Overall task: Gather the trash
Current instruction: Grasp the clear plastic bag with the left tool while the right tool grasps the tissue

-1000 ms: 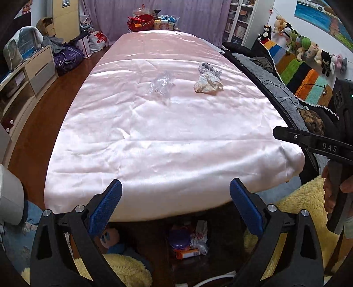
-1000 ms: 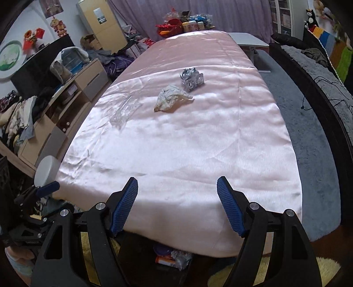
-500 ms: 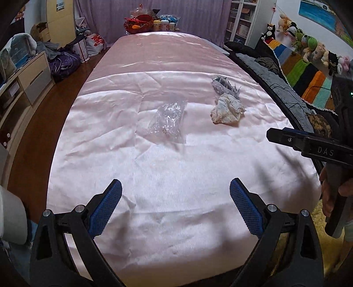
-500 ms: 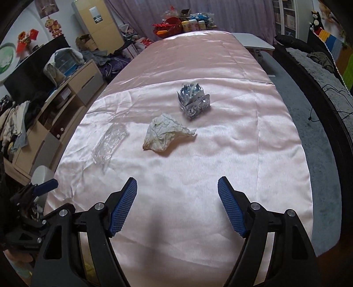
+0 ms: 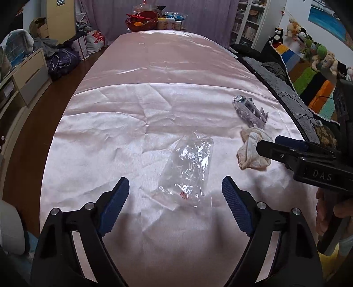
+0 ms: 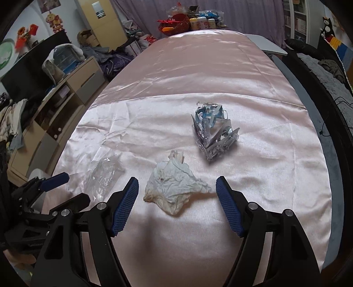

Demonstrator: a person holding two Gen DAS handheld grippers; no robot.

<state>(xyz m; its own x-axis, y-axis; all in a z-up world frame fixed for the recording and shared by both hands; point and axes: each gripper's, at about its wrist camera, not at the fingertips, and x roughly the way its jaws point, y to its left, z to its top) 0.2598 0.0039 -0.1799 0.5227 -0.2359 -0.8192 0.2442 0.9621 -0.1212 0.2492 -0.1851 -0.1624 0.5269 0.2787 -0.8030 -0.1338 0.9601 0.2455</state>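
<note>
Three pieces of trash lie on the satin sheet [image 5: 114, 136] that covers the long table. The clear plastic bag [image 5: 187, 170] lies farthest left, the crumpled tissue [image 6: 174, 189] to its right, and the foil wrapper [image 6: 214, 132] behind the tissue (a little to the right, apart from it). A basket [image 5: 141, 21] and jars [image 5: 169, 23] stand at the table's far end.

Pink satin cloth [image 5: 132, 136], clear bag [image 5: 187, 170], off-white tissue [image 6: 174, 189], blue-padded tools
</note>
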